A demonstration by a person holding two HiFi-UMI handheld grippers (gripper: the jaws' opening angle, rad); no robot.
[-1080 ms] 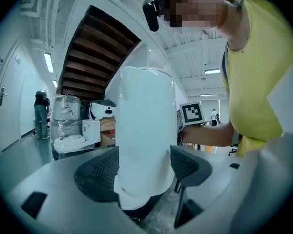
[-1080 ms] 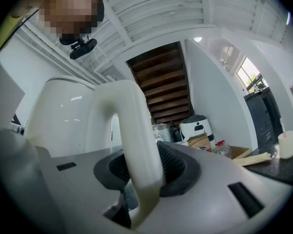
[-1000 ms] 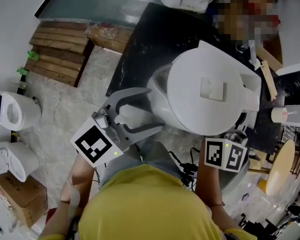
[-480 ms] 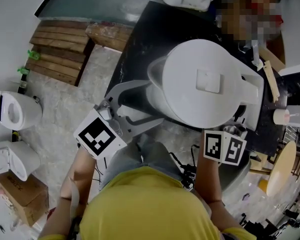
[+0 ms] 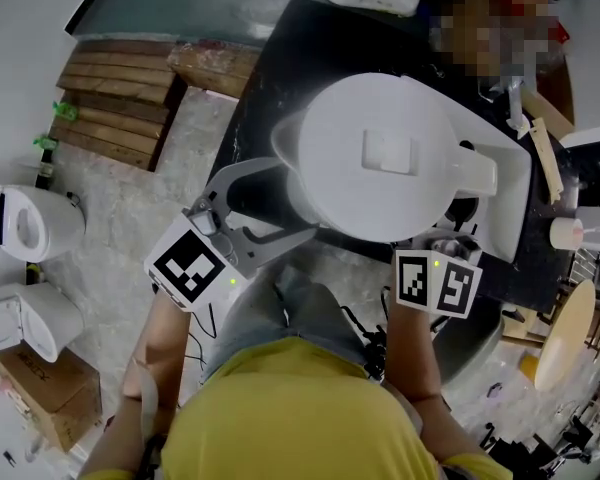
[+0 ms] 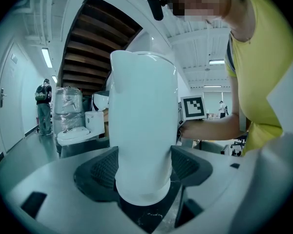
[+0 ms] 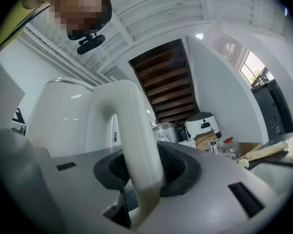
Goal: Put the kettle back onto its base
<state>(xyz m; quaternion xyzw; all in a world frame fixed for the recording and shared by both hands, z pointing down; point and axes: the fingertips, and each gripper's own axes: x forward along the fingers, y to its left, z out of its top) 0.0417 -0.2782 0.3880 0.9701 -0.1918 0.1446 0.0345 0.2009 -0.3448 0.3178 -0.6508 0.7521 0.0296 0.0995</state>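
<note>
The white kettle (image 5: 380, 158) hangs over the black table (image 5: 265, 88), its lid towards the head camera and its spout to the left. My left gripper (image 5: 277, 206) is shut on the kettle's lower body (image 6: 142, 130), a pad pressing on each side. My right gripper (image 7: 141, 172) is shut on the kettle's handle (image 7: 136, 130). In the head view its jaws are hidden under the handle and only its marker cube (image 5: 436, 281) shows. A dark round part (image 5: 464, 209) peeks out below the handle; I cannot tell whether it is the base.
Wooden pallets (image 5: 120, 93) lie left of the table, with white toilets (image 5: 20, 226) and a cardboard box (image 5: 40, 388) on the floor. On the table's right side are a wooden stick (image 5: 540, 158) and a white cup (image 5: 566, 231). Another person stands at the far side.
The kettle and both grippers have shifted to the left and farther out over the table, sinking a little. Both grips are unchanged.
</note>
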